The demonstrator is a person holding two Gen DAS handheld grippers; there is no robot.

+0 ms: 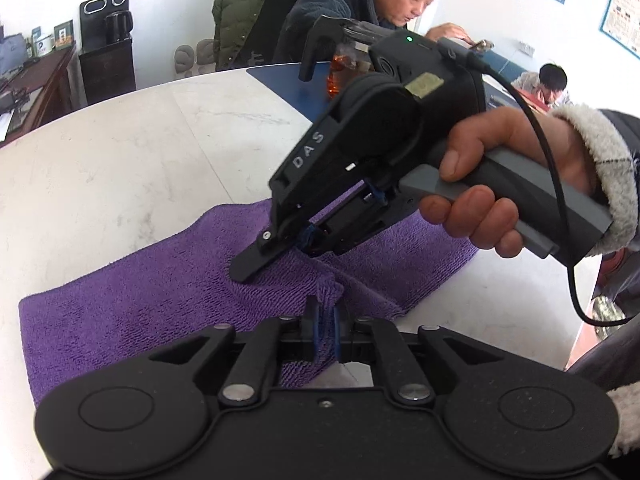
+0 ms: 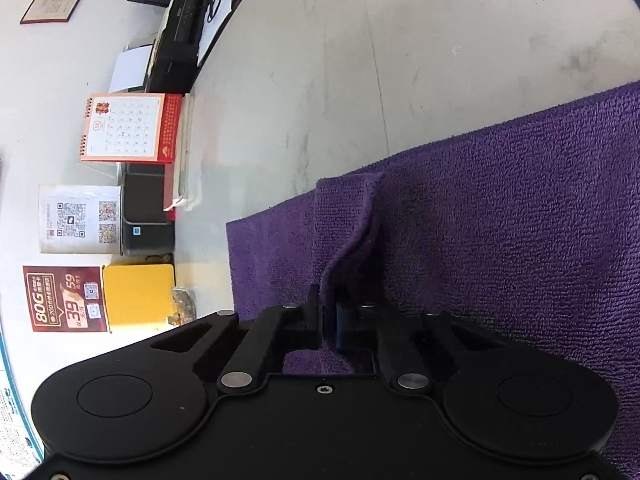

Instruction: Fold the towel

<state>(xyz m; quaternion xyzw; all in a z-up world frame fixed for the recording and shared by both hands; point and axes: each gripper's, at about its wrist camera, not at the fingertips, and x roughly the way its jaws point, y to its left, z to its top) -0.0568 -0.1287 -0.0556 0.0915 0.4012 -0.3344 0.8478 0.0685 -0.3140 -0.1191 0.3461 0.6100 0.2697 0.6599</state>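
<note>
Left wrist view first: the purple towel (image 1: 132, 300) lies flat on the pale tabletop (image 1: 120, 160), stretched across near the front edge. The left hand-held gripper (image 1: 327, 320) is clenched on a pinched-up ridge of towel, cloth bunched right between its fingers. Straight ahead, the right hand-held gripper (image 1: 250, 268) comes in from the right, tilted down, its black tip pressed onto the towel just beyond that ridge. From this side I can't see its fingers well enough to judge them. The hand (image 1: 492, 196) wrapped round its grey handle, plus a fleecy cuff (image 1: 600, 168) and a black cable (image 1: 560, 200), block most of the right half. Behind the tabletop a person in a dark jacket (image 1: 320, 12) sits at a blue desk (image 1: 296, 84), with an orange bottle (image 1: 340, 72) mostly hidden by the gripper body. A kettle (image 1: 118, 24) stands on a dark cabinet at the back left.

Right wrist view, rolled sideways: the right hand-held gripper (image 2: 328, 320) is clamped shut on a raised fold of the towel (image 2: 500, 220), the fold running up away from the fingers. The towel fills the right side, bare tabletop (image 2: 360, 60) beyond it. Past the tabletop's edge there's a desk calendar (image 2: 128, 128), a QR-code sign (image 2: 80, 218), a yellow box (image 2: 138, 294) and a black printer (image 2: 180, 40), all well apart from the towel.
</note>
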